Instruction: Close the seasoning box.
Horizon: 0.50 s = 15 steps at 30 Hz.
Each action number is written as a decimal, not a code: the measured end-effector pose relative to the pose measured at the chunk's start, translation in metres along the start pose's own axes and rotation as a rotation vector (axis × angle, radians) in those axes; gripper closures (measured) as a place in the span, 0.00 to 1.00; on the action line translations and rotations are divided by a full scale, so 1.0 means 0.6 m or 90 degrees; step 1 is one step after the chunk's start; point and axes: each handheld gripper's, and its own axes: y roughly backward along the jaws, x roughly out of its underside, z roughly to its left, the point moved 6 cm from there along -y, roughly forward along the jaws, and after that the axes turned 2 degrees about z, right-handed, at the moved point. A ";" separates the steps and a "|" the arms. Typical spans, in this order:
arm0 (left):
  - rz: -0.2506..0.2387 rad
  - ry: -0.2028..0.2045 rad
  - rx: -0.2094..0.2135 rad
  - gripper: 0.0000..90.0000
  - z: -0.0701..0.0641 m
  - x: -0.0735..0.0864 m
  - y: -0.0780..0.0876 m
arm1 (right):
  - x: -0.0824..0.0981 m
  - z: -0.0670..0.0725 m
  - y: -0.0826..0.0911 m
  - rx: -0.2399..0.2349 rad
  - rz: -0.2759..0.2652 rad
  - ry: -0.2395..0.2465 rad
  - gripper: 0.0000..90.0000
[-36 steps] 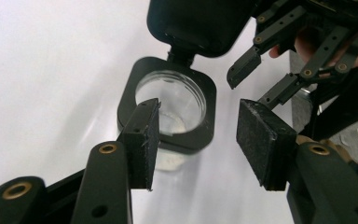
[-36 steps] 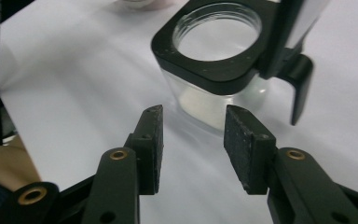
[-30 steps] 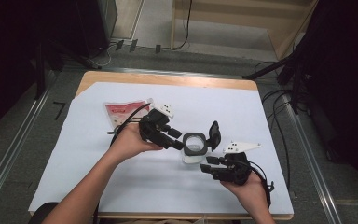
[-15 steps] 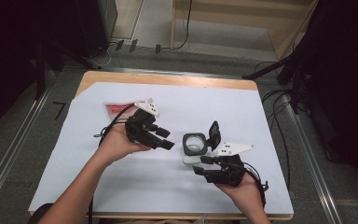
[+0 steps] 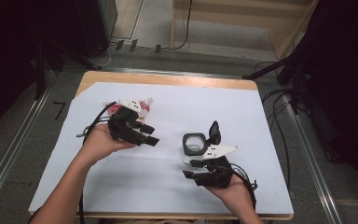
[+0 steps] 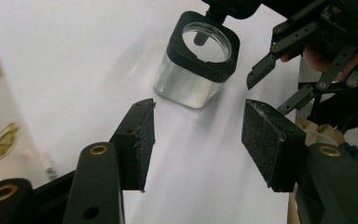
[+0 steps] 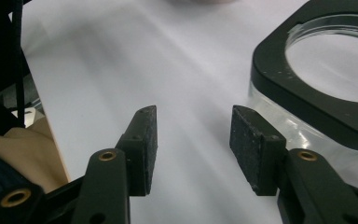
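— Jar (image 5: 193,144) with the black square collar: where is it?

— It stands upright on the white sheet of the desk (image 5: 261,140), right of the middle, its black lid (image 5: 214,132) tipped up behind it.

— And the two hand-held grippers?

— The left hand-held gripper (image 5: 151,135) is well apart from the jar, off to its left, jaws parted and nothing between them. Behind it lies a red packet (image 5: 144,106).

— The right one?

— The right hand-held gripper (image 5: 191,169) sits just beside the jar on the near side; its jaws have just been opening, with bare sheet between the pads (image 7: 242,140).
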 end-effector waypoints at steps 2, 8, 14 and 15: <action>-0.007 0.007 0.001 0.50 0.001 0.002 0.003 | 0.000 0.002 -0.002 -0.001 0.001 0.002 0.58; -0.012 0.020 -0.020 0.50 0.014 0.020 0.027 | -0.004 0.011 -0.014 -0.009 0.007 0.012 0.57; -0.018 0.038 -0.043 0.50 0.036 0.035 0.051 | -0.007 0.020 -0.022 -0.016 0.012 0.021 0.57; -0.018 0.038 -0.043 0.50 0.036 0.035 0.051 | -0.007 0.020 -0.022 -0.016 0.012 0.021 0.57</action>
